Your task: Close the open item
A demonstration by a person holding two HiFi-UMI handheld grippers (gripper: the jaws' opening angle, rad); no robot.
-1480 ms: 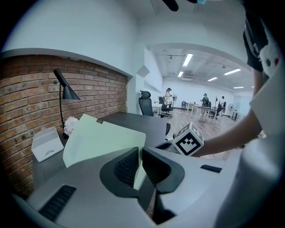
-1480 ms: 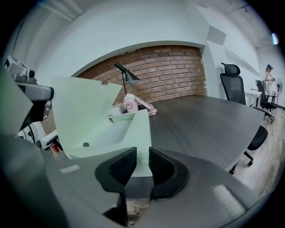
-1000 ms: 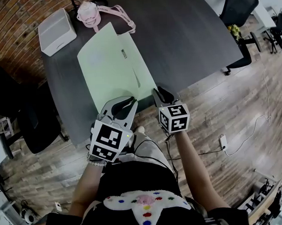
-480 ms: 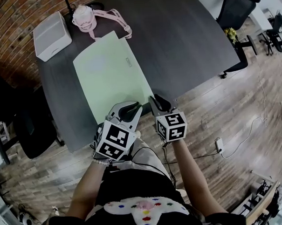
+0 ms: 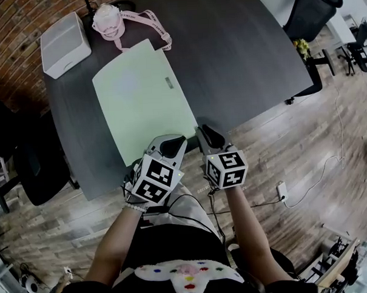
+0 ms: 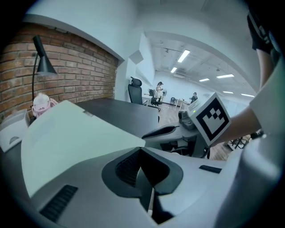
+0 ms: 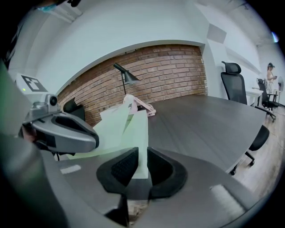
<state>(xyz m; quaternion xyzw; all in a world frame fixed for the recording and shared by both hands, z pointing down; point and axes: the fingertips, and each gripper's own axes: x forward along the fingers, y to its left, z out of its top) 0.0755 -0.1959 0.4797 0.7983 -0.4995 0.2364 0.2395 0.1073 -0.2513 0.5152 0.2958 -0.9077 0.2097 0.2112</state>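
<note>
Folder (image 5: 142,96) of pale green card lies on the dark table (image 5: 240,43), just ahead of both grippers. In the head view it looks flat, with its cover down. The left gripper (image 5: 171,141) sits at the folder's near corner with its jaws together. Their tips meet right at the green edge, and no view settles whether they pinch the card or only touch it.

The right gripper (image 5: 208,134) is just beside the left one, at the table's near edge and off the folder's corner. Its jaws stand a narrow gap apart and have just been closing. Green card shows through that gap, lying further ahead, and the pads press on nothing.

A small grey label (image 5: 168,83) sits on the cover towards the side away from the left gripper, too small to read. Each gripper carries a cube with black-and-white square markers, which are patterns rather than letters.

Well beyond the grippers, past the folder's far edge, are a white box (image 5: 64,45) and a pink object with a strap (image 5: 109,20). No print can be made out on either.
</note>
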